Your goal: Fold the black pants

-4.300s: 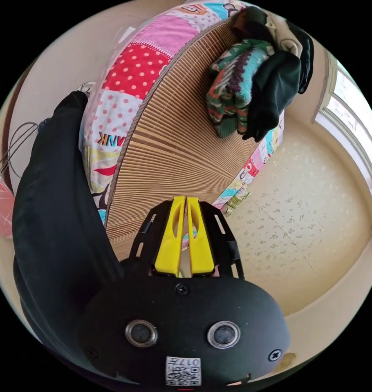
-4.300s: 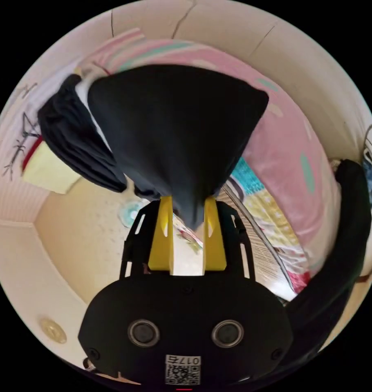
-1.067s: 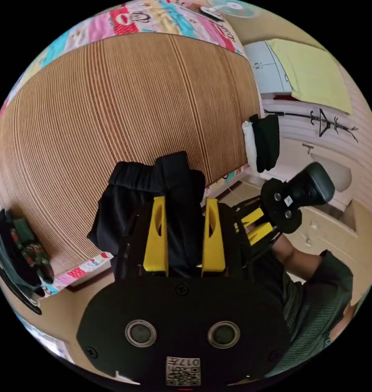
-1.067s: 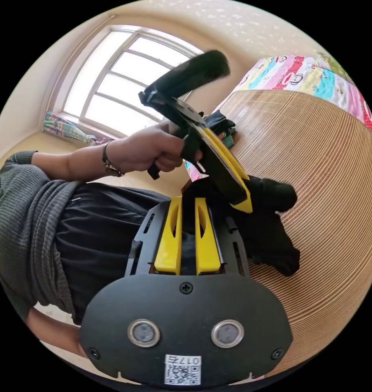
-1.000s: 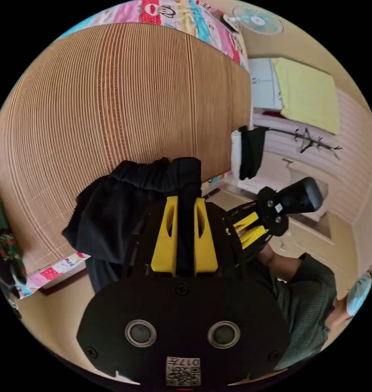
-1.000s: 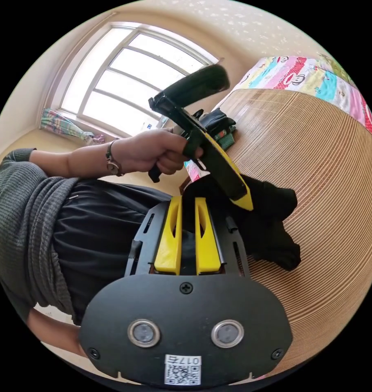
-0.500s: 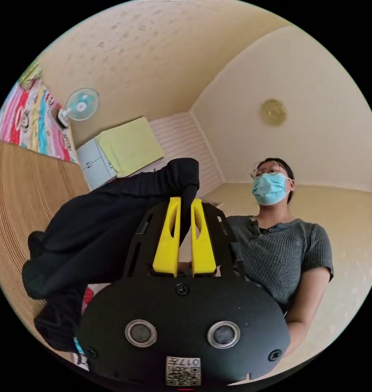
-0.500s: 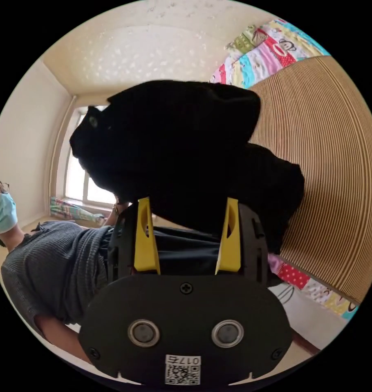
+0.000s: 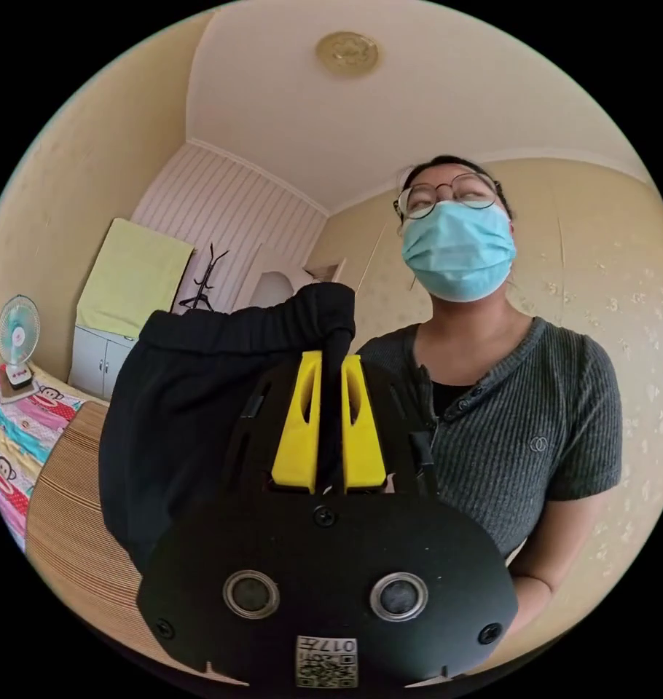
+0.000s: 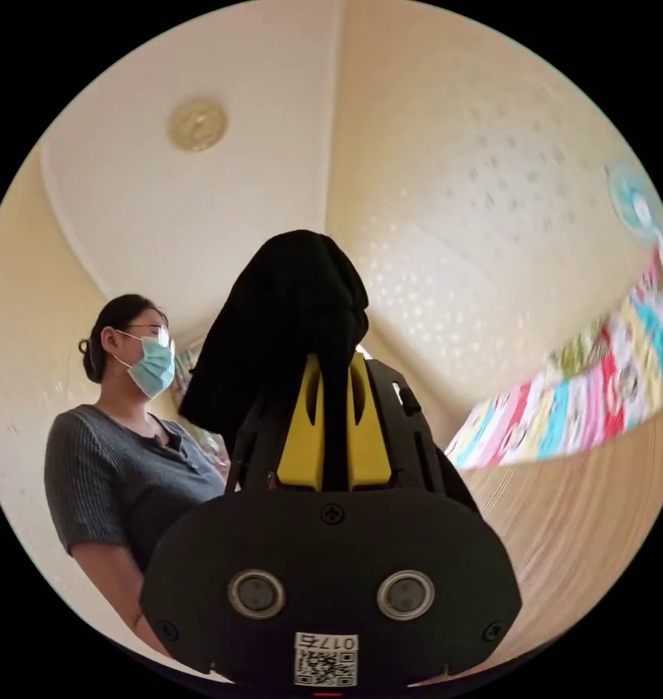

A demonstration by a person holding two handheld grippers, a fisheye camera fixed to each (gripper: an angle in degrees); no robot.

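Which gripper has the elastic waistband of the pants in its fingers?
The left gripper: gathered waistband of the black pants runs sideways from its shut fingers. The right gripper clamps a plain bunch of black cloth.

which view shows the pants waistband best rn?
Left gripper view. The gathered waistband of the pants runs across the frame into the left gripper, whose fingers pinch it. The right gripper view gives just a dark bunch of pants rising from the right gripper; no waistband detail can be made out there.
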